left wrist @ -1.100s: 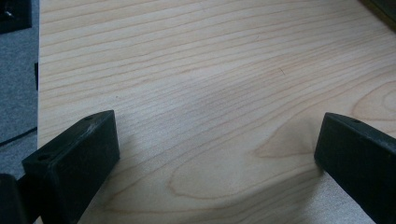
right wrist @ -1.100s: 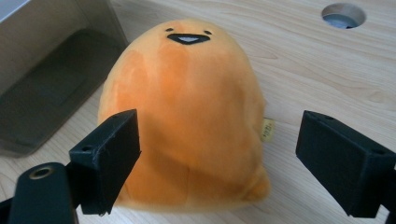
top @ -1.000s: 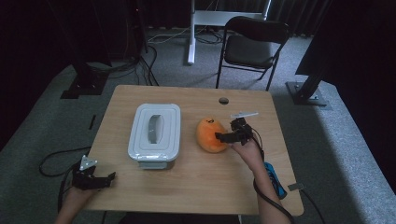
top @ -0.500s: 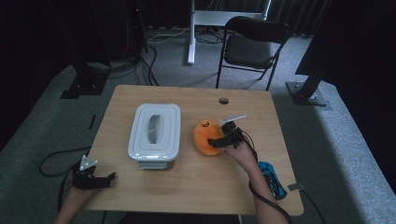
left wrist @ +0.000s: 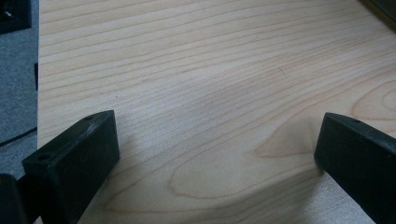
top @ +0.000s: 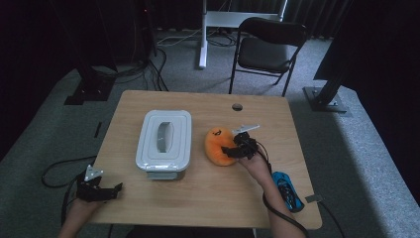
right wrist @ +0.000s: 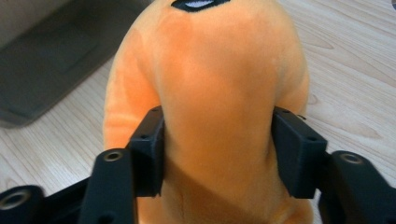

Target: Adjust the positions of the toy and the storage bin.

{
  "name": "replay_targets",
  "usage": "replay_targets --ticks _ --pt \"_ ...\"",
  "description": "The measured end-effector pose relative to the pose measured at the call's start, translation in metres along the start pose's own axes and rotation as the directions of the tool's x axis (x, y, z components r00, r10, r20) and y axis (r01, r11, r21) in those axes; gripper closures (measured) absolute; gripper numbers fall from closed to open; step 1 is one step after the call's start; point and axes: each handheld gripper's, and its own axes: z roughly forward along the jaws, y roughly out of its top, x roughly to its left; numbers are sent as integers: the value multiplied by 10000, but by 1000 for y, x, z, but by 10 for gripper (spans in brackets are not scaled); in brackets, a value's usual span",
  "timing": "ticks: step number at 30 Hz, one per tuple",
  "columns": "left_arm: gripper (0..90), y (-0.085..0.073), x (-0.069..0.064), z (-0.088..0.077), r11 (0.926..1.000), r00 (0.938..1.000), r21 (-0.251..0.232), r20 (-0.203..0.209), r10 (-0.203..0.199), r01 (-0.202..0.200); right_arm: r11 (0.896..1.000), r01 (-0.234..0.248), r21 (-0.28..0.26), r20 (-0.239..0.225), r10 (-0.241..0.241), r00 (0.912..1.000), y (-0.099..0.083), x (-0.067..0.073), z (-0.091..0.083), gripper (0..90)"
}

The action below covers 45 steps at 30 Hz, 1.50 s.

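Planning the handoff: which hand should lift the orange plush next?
Right. The right gripper has just closed on the plush; its pads dent the fabric. The left gripper sits open at the table edge.

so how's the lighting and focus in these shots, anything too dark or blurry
High view: dim, room edges nearly black, the table evenly lit. Right gripper view: the orange plush toy is very close and a bit soft. Left gripper view: wood grain sharp, soft shadows under the jaws.

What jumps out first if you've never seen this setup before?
The bright orange plush toy near the middle of the wooden table stands out, squeezed by the right claw, whose jaws have just been closing on it. To its left sits a white lidded box; the left claw waits open at the table's near-left corner.
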Motion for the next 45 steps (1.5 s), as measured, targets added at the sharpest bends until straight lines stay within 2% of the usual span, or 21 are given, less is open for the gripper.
replay_targets --ticks 6,8,14,24,32,38,45 --pt "3 0 0 0 10000 10000 0 1 -2 2 9992 -318 -222 -26 317 9995 3 -3 -5 562" --pt "3 0 0 0 10000 10000 0 1 -2 2 9991 -341 -254 -60 339 9994 3 -3 -6 567" --pt "3 0 0 0 10000 10000 1 0 -1 1 9989 -414 -235 241 420 9988 7 -7 -15 573" --pt "3 0 0 0 10000 10000 3 -6 -3 3 9950 -819 -568 761 861 9934 4 -28 -38 573" --pt "3 0 0 0 10000 10000 4 -17 -23 23 9902 -1151 -794 1127 1236 9859 1 -47 -57 573" --pt "3 0 0 0 10000 10000 5 -17 -22 22 9820 -1614 -977 1463 1745 9737 -4 -67 -71 573" --pt "3 0 0 0 10000 10000 2 -16 -25 25 9762 -1945 -956 1839 2094 9604 -7 -86 -78 573"
